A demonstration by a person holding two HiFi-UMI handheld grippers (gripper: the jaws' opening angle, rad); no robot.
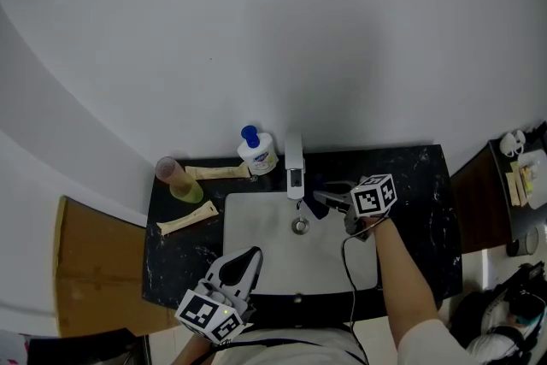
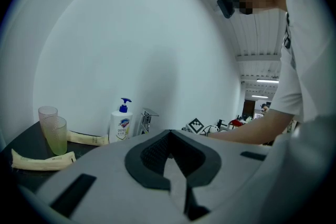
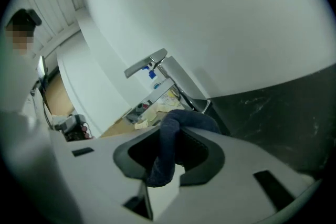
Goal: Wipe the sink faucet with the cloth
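The chrome faucet (image 1: 294, 166) stands at the back rim of the white sink (image 1: 256, 222). In the right gripper view the faucet (image 3: 156, 66) shows tilted, just ahead of the jaws. My right gripper (image 1: 320, 199) sits right of the spout, over the basin's back, shut on a dark blue cloth (image 1: 315, 207). That cloth (image 3: 190, 119) bulges out between the right gripper (image 3: 177, 131) jaws. My left gripper (image 1: 253, 254) hovers over the sink's front left edge, away from the faucet. The left gripper (image 2: 169, 133) jaws meet at their tips with nothing between them.
On the black stone counter (image 1: 419, 184) stand a white soap bottle with a blue pump (image 1: 256, 151) and a greenish cup (image 1: 177, 179). Two cream tubes (image 1: 219, 173) (image 1: 188, 222) lie beside them. A wooden top (image 1: 85, 269) lies left, a cluttered side table (image 1: 517, 184) right.
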